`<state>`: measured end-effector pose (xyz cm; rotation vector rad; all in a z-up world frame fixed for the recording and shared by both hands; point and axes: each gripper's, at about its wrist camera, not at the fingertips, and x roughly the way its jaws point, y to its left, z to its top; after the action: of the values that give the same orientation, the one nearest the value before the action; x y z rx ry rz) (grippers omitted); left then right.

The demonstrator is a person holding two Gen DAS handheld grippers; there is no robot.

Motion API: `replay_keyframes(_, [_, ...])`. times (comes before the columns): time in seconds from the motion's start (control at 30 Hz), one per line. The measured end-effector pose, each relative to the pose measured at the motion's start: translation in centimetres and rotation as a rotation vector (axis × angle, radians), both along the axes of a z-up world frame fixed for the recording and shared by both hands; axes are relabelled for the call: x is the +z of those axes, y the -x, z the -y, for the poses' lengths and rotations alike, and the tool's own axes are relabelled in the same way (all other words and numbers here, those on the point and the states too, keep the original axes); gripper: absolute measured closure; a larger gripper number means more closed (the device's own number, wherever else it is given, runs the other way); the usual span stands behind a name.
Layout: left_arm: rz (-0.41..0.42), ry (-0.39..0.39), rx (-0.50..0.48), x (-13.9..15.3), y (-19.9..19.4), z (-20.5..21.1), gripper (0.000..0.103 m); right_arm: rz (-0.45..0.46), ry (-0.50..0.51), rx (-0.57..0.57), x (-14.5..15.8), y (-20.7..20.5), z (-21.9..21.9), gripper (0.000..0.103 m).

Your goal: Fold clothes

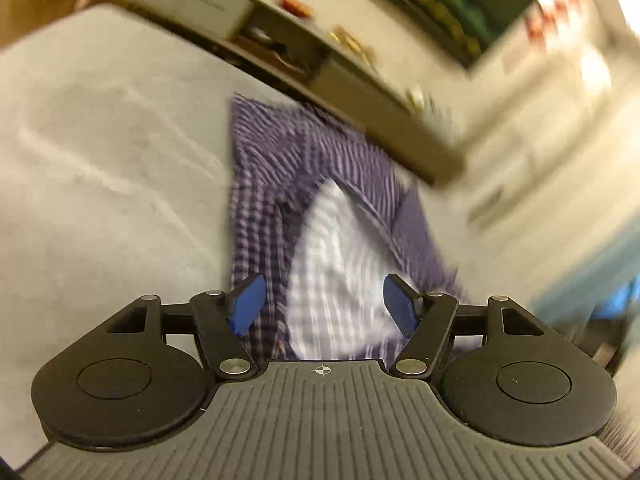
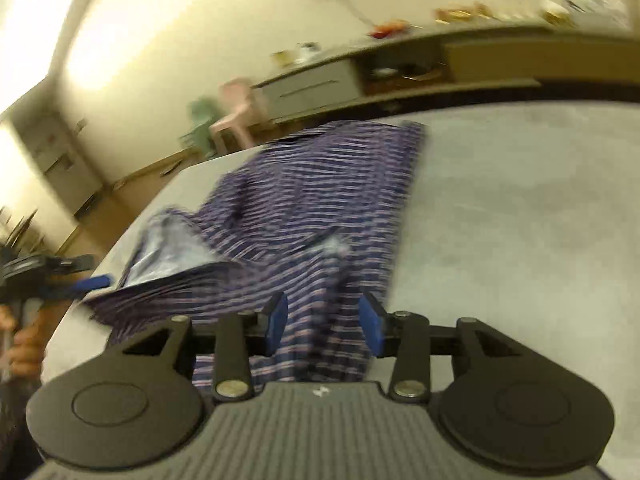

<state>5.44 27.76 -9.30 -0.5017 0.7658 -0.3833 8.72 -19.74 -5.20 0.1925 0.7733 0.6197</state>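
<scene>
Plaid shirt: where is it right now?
The purple plaid shirt lies spread on the grey table, just ahead of both open grippers; in the right wrist view the left gripper is at its left edge.

Shirt (image 2: 320,216) lies on the table (image 2: 520,220), frame centre in both views. Left gripper (image 2: 86,282) at its left edge in the right-wrist view. Shelf (image 2: 480,68) runs behind the table; chair (image 2: 236,114) upper left.
</scene>
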Motion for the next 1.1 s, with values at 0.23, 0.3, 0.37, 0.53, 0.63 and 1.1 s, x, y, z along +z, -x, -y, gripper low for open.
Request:
replay_keyframes(0.23, [0.019, -0.096, -0.107, 0.1, 0.3, 2.4, 0.042, 0.06, 0.162, 0.196, 0.8, 1.8, -5.4, 0.059])
replay_keyframes(0.3, [0.012, -0.111, -0.098, 0.2, -0.1, 2.6, 0.042, 0.026, 0.226, 0.144, -0.2, 1.1, -5.9, 0.058])
replay_keyframes(0.37, [0.006, -0.126, -0.089, 0.3, -0.6, 2.8, 0.043, -0.023, 0.241, 0.061, -1.0, -0.4, -5.1, 0.058])
replay_keyframes(0.53, [0.011, -0.2, -0.084, 0.9, -2.3, 3.8, 0.042, -0.048, 0.127, -0.066, -0.3, -3.1, -3.1, 0.044])
replay_keyframes(0.63, [0.018, -0.296, -0.112, 0.5, -5.1, 5.6, 0.041, -0.05, 0.145, -0.066, -0.8, -4.8, -3.4, 0.043])
replay_keyframes(1.1, [-0.077, -0.141, 0.059, -0.6, -8.6, 3.6, 0.103, -0.019, -0.004, -0.058, -0.4, -10.0, -2.0, 0.097])
